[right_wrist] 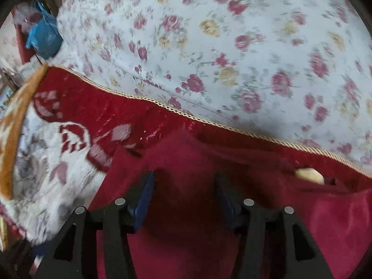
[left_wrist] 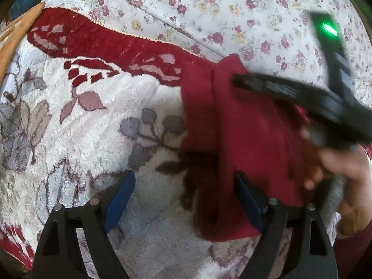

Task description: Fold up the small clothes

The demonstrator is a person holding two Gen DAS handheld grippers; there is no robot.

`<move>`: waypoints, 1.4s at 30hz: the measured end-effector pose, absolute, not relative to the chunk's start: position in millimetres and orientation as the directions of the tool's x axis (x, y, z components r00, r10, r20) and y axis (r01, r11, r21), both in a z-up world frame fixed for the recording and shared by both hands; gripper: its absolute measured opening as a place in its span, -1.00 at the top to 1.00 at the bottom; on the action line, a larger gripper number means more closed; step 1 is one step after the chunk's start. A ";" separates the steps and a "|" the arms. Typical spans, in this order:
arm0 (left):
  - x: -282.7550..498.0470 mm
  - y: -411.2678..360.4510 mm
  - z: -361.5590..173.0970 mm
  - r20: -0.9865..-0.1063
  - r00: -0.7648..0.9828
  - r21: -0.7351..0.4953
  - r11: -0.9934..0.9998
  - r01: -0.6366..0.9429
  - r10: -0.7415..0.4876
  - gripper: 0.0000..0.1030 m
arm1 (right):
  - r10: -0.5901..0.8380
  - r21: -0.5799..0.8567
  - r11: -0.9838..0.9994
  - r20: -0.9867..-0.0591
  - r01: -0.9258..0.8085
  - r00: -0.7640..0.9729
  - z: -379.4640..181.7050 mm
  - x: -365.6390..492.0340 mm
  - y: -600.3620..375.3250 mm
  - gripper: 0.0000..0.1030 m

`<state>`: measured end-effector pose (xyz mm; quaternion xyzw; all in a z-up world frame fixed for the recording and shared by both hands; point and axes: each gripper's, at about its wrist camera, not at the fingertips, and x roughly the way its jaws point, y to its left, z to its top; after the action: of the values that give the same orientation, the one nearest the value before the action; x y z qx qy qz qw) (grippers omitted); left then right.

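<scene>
A small dark red garment (left_wrist: 251, 139) lies on a fluffy white blanket with a red border (left_wrist: 93, 107). In the left wrist view my left gripper (left_wrist: 184, 186) is open and empty, low over the blanket, with its right finger at the garment's near left edge. The right gripper's black body (left_wrist: 302, 97) crosses above the garment, held by a hand (left_wrist: 344, 176). In the right wrist view my right gripper (right_wrist: 183, 186) is open just above the red garment (right_wrist: 186, 153), which fills the lower part of the view. The picture is blurred.
A white sheet with small red and yellow flowers (left_wrist: 232, 11) covers the bed beyond the blanket. An orange cloth (left_wrist: 14, 44) lies at the far left. A blue bag (right_wrist: 44, 37) sits off the bed's far left corner. A pale patch (right_wrist: 309, 175) shows on the garment's right.
</scene>
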<state>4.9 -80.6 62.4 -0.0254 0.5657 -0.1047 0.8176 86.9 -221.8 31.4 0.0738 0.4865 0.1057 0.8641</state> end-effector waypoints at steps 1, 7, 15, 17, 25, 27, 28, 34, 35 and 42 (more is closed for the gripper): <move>3.8 -80.5 63.6 -0.919 0.343 -0.155 0.977 0.144 -0.196 -0.64 | 0.254 0.232 0.967 -0.819 -0.108 0.515 34.2 77.2 -231.3 -0.26; -1.7 -78.5 69.3 -0.913 0.357 -0.161 0.978 0.135 -0.200 -0.64 | 0.101 0.126 0.992 -0.825 0.007 0.556 44.3 23.3 -323.0 -0.30; 0.5 -84.7 63.3 -0.921 0.346 -0.142 0.980 0.136 -0.181 -0.64 | -0.084 0.078 0.948 -0.873 0.307 0.481 8.7 19.2 -447.5 -0.30; 2.5 -86.4 60.1 -0.923 0.342 -0.136 0.982 0.134 -0.175 -0.65 | -0.014 0.159 0.926 -0.891 0.342 0.454 -9.8 28.3 -461.7 -0.32; 2.9 -88.3 58.4 -0.925 0.341 -0.129 0.982 0.135 -0.169 -0.65 | -0.072 0.160 0.909 -0.850 0.385 0.522 24.7 12.4 -473.6 -0.36; 1.6 -87.4 59.2 -0.925 0.338 -0.135 0.982 0.135 -0.174 -0.65 | -0.089 0.147 0.911 -0.842 0.386 0.532 32.4 8.0 -476.4 -0.48; 1.2 -87.3 59.4 -0.925 0.338 -0.135 0.981 0.136 -0.174 -0.65 | -0.103 0.129 0.914 -0.844 0.385 0.527 33.8 10.7 -478.3 -0.54; 0.2 -87.2 58.1 -0.925 0.339 -0.129 0.982 0.138 -0.170 -0.66 | -0.051 0.094 0.951 -0.892 0.294 0.449 11.9 39.1 -463.5 0.58; 0.0 -87.1 58.1 -0.926 0.339 -0.128 0.982 0.138 -0.169 -0.66 | -0.070 0.082 0.949 -0.886 0.303 0.459 15.5 39.0 -461.1 0.85; 2.9 -89.5 56.5 -0.927 0.339 -0.119 0.983 0.142 -0.161 -0.69 | -0.151 0.025 0.925 -0.892 0.379 0.427 2.2 40.3 -471.0 0.83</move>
<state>2.9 -89.5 56.5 -0.0084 0.5673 -0.0924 0.8183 40.3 -471.0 2.2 0.1117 0.5114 -0.1582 0.8372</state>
